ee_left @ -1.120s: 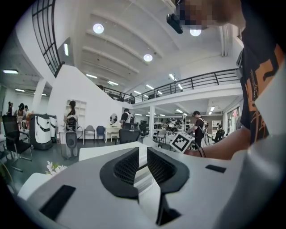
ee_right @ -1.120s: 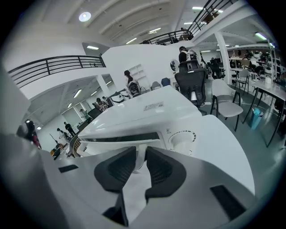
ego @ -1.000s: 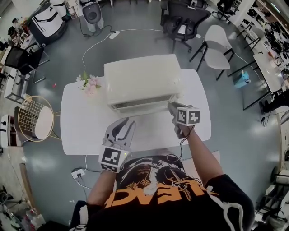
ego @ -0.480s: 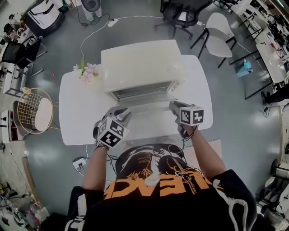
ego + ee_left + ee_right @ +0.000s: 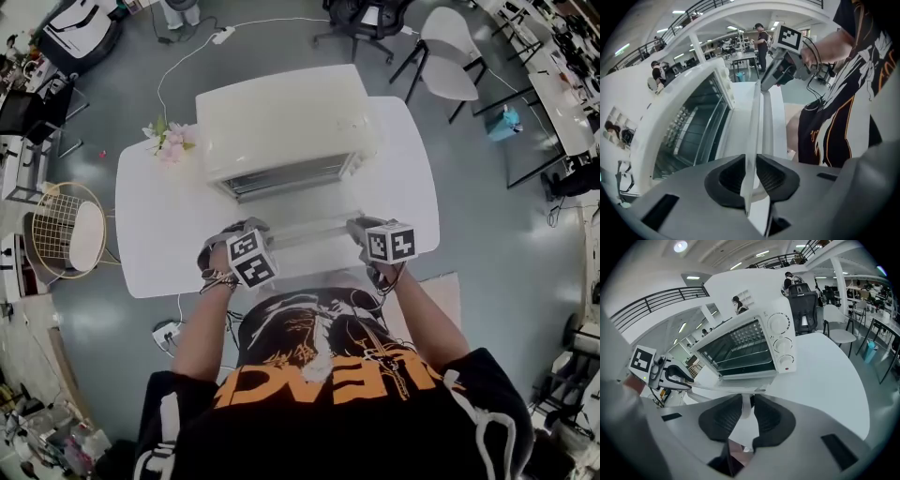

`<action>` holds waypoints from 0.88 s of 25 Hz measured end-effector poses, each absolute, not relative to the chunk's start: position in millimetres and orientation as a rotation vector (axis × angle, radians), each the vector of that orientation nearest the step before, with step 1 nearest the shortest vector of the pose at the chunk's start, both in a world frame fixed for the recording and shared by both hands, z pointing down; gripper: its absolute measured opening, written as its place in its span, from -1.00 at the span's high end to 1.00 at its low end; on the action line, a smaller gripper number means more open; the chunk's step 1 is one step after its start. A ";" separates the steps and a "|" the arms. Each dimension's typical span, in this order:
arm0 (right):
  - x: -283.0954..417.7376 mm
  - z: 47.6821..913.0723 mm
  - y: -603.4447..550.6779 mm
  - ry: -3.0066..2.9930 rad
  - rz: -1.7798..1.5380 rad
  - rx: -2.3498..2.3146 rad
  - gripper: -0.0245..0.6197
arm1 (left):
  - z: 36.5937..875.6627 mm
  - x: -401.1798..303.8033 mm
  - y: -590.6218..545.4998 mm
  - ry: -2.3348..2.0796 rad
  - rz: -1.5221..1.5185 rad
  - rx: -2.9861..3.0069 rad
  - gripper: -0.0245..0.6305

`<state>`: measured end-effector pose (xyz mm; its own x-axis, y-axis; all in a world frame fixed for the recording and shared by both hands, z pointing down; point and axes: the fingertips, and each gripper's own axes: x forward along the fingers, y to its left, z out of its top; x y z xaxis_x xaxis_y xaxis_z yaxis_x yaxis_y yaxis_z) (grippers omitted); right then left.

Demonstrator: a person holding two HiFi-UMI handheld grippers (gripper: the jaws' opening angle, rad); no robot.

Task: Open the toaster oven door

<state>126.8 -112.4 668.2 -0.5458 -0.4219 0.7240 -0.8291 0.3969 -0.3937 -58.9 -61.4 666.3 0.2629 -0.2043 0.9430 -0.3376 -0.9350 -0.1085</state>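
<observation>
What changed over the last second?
The oven door swung down, nearly flat. The left gripper moved up onto its left end; its jaws are opening, door edge between them. The right gripper kept hold of the right end. Toaster oven and flowers stayed put.

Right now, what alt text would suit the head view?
From above: a person holds the left gripper and right gripper at the ends of the door of a white toaster oven, folded down open over a table. The left gripper's jaws are opening with the door's edge between them.
</observation>
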 end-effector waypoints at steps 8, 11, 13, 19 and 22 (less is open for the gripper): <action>130.5 652.4 -70.2 -2.113 0.955 0.873 0.64 | 704.1 -48.3 -28.9 -0.292 1.723 2.313 0.61; 117.5 655.7 -74.1 -2.081 0.802 0.744 0.64 | 724.2 -42.1 -14.0 -0.218 1.720 2.290 0.59; 102.6 676.6 -78.1 -2.015 0.730 0.635 0.64 | 737.5 -39.2 -5.7 -0.193 1.673 2.277 0.61; 74.9 743.8 -67.0 -1.824 0.639 0.405 0.64 | 736.8 -36.6 -6.3 -0.278 1.448 2.301 0.63; 71.2 753.0 -66.9 -1.788 0.625 0.378 0.67 | 698.7 -31.8 -30.8 -0.483 1.146 2.400 0.68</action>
